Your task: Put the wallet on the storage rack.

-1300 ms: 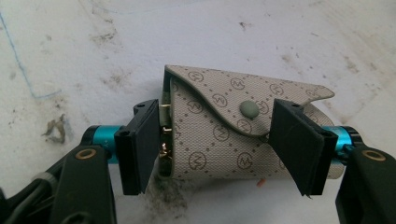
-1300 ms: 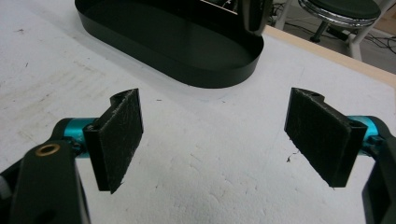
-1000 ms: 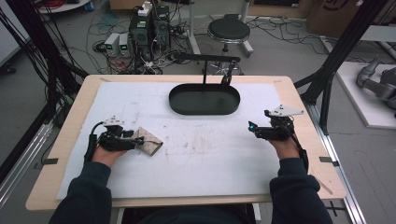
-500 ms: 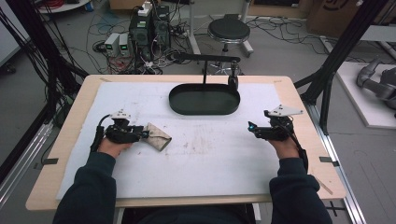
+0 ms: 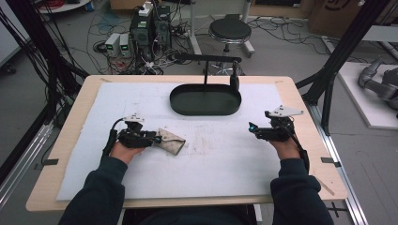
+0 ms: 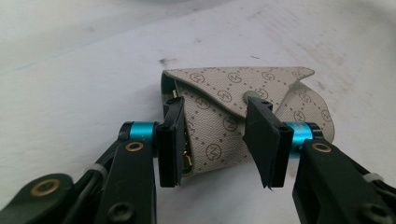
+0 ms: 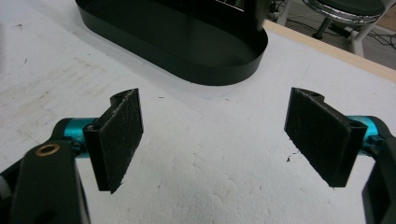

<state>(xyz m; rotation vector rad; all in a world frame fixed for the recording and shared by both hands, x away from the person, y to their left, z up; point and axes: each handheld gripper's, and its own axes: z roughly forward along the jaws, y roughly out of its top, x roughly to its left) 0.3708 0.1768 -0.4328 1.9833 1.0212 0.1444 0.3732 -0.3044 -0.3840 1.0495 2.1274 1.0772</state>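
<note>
- The person's forearms in dark sleeves (image 5: 101, 192) are coming in from the near edge of the worktop (image 5: 300, 108), one on each side.
- The left gripper (image 5: 153, 139) is lying low on the left half of the white mat (image 5: 225, 159). In the left gripper view its jaws are standing on both sides of a small pouch (image 6: 243, 112), and the pads (image 6: 170, 140) are touching its sides, so the gripper is grasping the pouch.
- The pouch (image 5: 171, 140) is a small beige fabric one, printed with round logos and dotted lines. A pointed flap is folding over its front, and a round snap is sitting near the tip of that flap. It is resting flat on the mat, left of the middle.
- The right gripper (image 5: 253, 130) is lying on the right half of the mat, well apart from the pouch. In the right gripper view its jaws are standing wide apart, released, with only bare mat (image 7: 210, 177) between them.
- Between the two grippers the mat is lying bare, with some grey stains near its middle.
- Farther away, a black oval tray (image 5: 205, 107) with a low wall is sitting near the far edge of the mat, in the middle. In the right gripper view the tray (image 7: 187, 60) is showing just ahead of the jaws.
- The mat is leaving a wooden margin of the worktop visible all around.
- Behind the worktop, a round stool (image 5: 230, 32) and boxes with cables are standing on the floor.
</note>
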